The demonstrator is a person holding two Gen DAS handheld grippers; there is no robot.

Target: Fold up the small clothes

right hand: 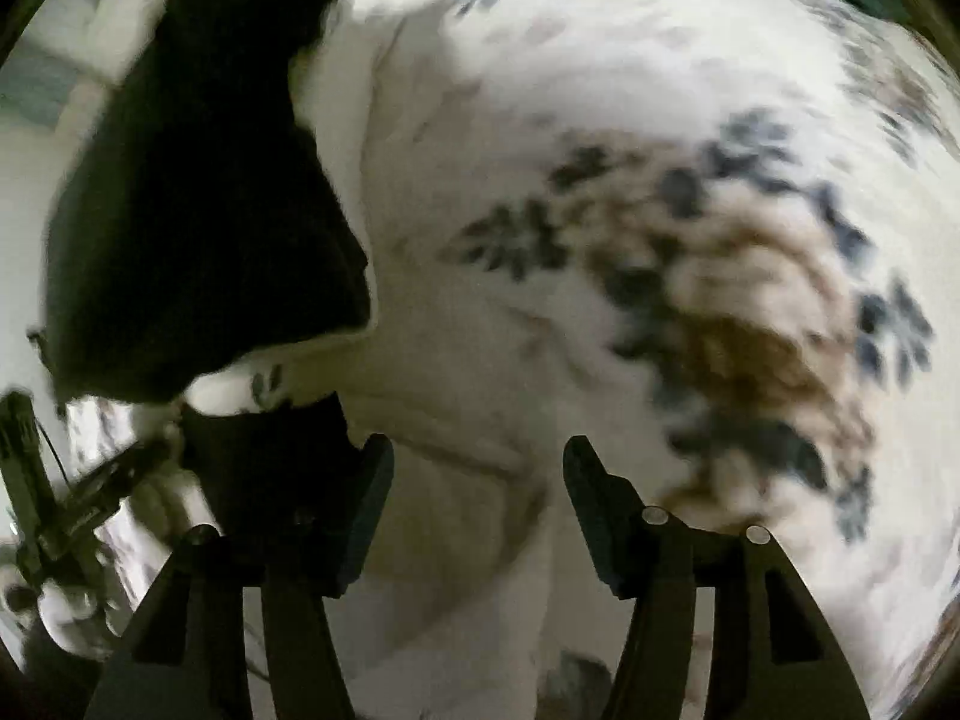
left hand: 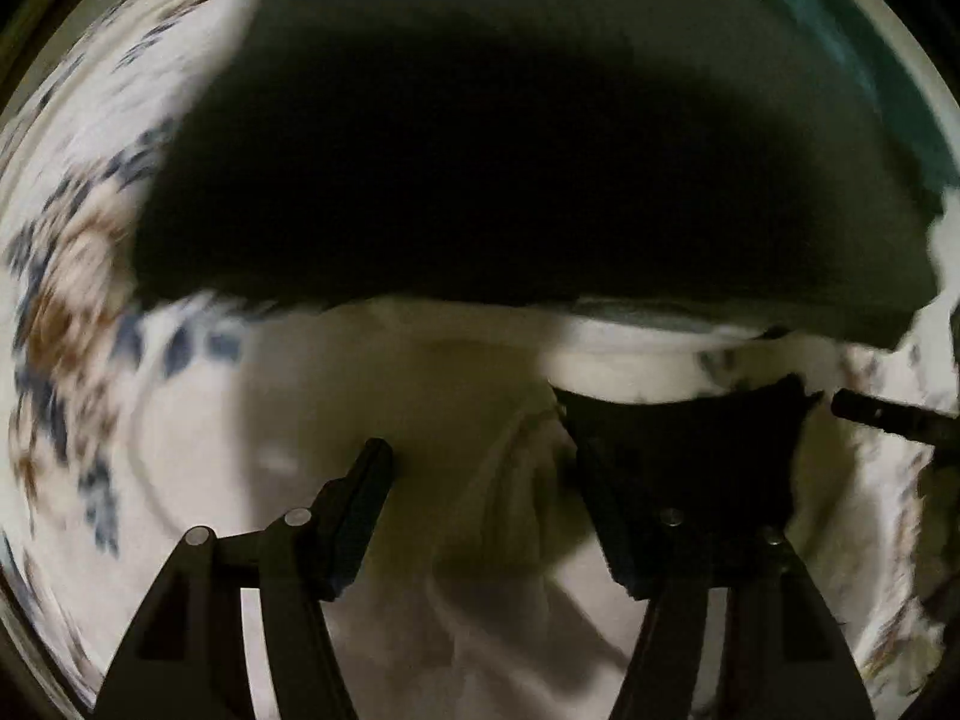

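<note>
A black garment (left hand: 510,180) lies spread on a white floral sheet (left hand: 78,276) and fills the upper half of the left wrist view. A black flap of it (left hand: 690,450) drapes over the right finger of my left gripper (left hand: 474,468), whose jaws stand wide apart with only sheet between them. In the right wrist view the garment (right hand: 204,192) sits at upper left, and a black flap (right hand: 270,462) lies over the left finger of my right gripper (right hand: 477,468), also wide open. The left gripper (right hand: 78,504) shows at the left edge there. Both views are blurred.
The white sheet with blue and brown flower prints (right hand: 720,300) covers the surface in both views and is wrinkled under the grippers. A teal strip (left hand: 900,90) shows at the far upper right. The right gripper's fingertip (left hand: 888,414) enters at the right edge.
</note>
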